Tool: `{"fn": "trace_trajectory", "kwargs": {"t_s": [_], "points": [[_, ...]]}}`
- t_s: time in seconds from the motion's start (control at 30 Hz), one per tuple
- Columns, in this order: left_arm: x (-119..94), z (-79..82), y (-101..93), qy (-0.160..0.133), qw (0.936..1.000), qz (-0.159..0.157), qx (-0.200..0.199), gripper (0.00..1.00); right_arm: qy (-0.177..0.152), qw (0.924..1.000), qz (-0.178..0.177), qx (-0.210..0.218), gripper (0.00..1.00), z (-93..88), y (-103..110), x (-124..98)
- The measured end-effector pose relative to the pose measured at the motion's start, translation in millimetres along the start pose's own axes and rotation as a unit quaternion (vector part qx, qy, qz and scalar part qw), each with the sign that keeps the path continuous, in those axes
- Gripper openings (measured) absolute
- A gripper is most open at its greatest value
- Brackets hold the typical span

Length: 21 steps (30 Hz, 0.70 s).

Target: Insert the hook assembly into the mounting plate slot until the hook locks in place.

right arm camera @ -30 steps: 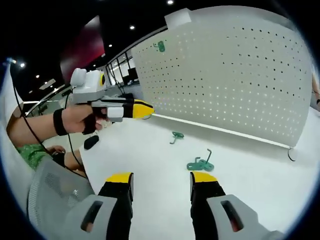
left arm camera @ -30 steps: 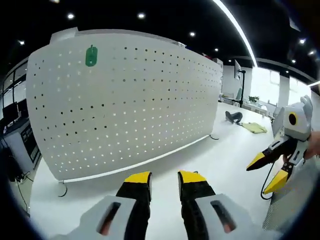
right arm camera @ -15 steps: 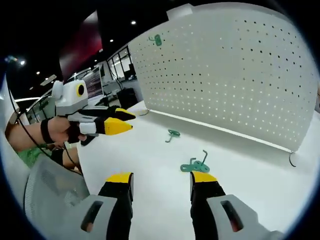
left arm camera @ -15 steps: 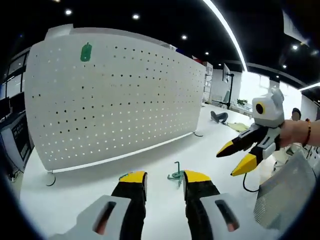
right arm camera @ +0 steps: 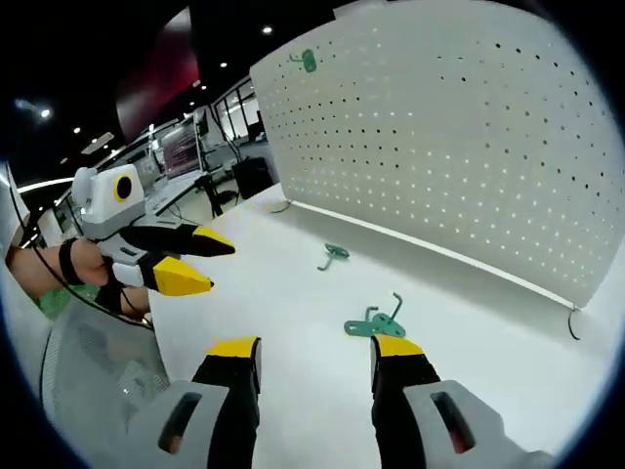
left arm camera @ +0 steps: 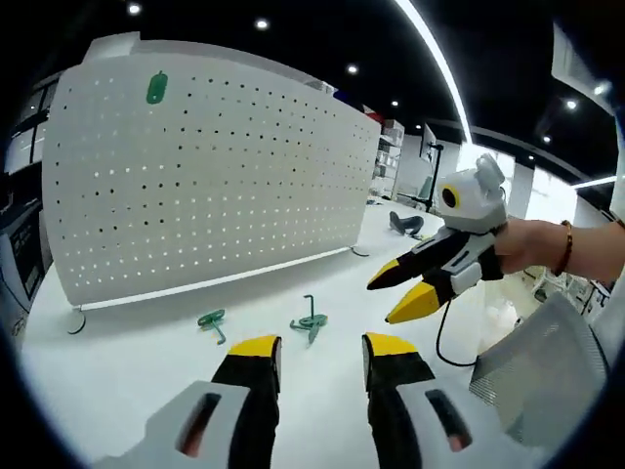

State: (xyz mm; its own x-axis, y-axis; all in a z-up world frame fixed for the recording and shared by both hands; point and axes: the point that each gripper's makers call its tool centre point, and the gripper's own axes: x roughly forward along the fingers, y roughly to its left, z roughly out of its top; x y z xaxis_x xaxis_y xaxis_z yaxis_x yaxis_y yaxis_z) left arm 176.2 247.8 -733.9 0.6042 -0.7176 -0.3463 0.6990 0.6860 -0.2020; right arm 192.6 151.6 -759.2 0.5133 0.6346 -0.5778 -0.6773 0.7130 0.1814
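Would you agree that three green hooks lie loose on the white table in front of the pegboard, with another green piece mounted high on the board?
Not quite: two green hooks lie loose on the table, one nearer the pegboard, the other beside it, as the left gripper view shows. A green piece is mounted high on the board.

Open-plan lab: monitor desks [right arm camera: 181, 161], ceiling spotlights [left arm camera: 261, 23], white worktable [right arm camera: 293, 283].

Both grippers' jaws apart, empty.

Both views face the pegboard [left arm camera: 205, 176] across the table [right arm camera: 293, 293].
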Motion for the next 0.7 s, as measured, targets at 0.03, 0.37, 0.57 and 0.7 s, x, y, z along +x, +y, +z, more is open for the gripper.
{"fn": "trace_trajectory", "kwargs": {"t_s": [0.03, 0.37, 0.57, 0.7], "points": [[-1, -0.2, -0.8, 0.000, 1.0000, 0.000, 0.001, 0.35, 0.001, 1.0000, 0.001, 0.000, 0.45, 0.0, -1, 1], [-5, -7.4, -19.2, 0.007, 0.9994, -0.034, 0.005, 0.38, 0.010, 0.9999, 0.008, -0.002, 0.45, 3.8, -10, 11], [-8, -8.0, -26.9, 0.005, 0.9986, -0.050, 0.014, 0.45, 0.016, 0.9998, 0.010, -0.007, 0.45, 7.9, -18, 17], [-11, -9.6, -30.4, 0.007, 0.9983, -0.054, 0.020, 0.48, 0.033, 0.9993, 0.009, -0.014, 0.45, 3.4, -24, 22]]}}
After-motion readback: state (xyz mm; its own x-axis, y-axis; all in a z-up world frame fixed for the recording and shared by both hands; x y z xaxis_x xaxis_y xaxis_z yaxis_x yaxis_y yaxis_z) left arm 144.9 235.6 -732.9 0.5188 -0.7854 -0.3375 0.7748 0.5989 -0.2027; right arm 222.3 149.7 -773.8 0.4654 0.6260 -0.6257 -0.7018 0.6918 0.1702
